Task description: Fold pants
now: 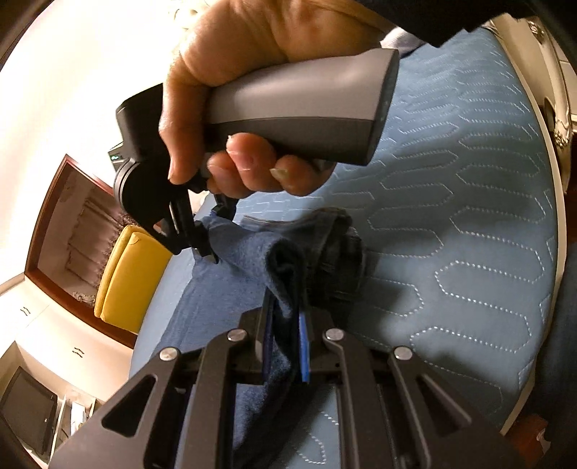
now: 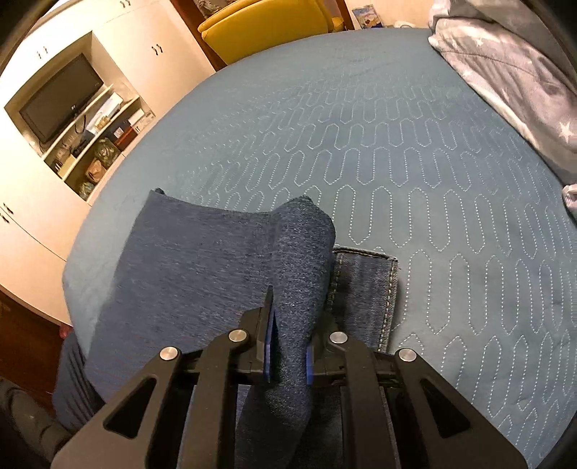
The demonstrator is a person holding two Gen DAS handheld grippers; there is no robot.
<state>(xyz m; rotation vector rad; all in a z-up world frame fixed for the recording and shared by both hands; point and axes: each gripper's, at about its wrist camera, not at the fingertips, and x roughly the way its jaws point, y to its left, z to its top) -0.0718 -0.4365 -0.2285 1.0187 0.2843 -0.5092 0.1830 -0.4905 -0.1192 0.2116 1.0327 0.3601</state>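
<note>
Dark blue pants [image 2: 202,259] lie on a light blue quilted bed [image 2: 396,151]. My right gripper [image 2: 286,346] is shut on a raised fold of the pants, and a stitched hem [image 2: 364,274] lies flat beneath it on the right. In the left wrist view my left gripper [image 1: 285,332] is shut on a bunched edge of the pants [image 1: 249,259] and holds it above the bed [image 1: 450,223]. The right gripper [image 1: 205,245], held by a hand [image 1: 252,72], grips the same cloth just beyond it to the upper left.
A grey star-patterned duvet [image 2: 512,72] lies at the bed's far right. A yellow armchair [image 2: 267,21] stands beyond the bed. White cabinets with a TV [image 2: 61,97] and shelves line the left wall. The bed's left edge [image 2: 72,267] is close to the pants.
</note>
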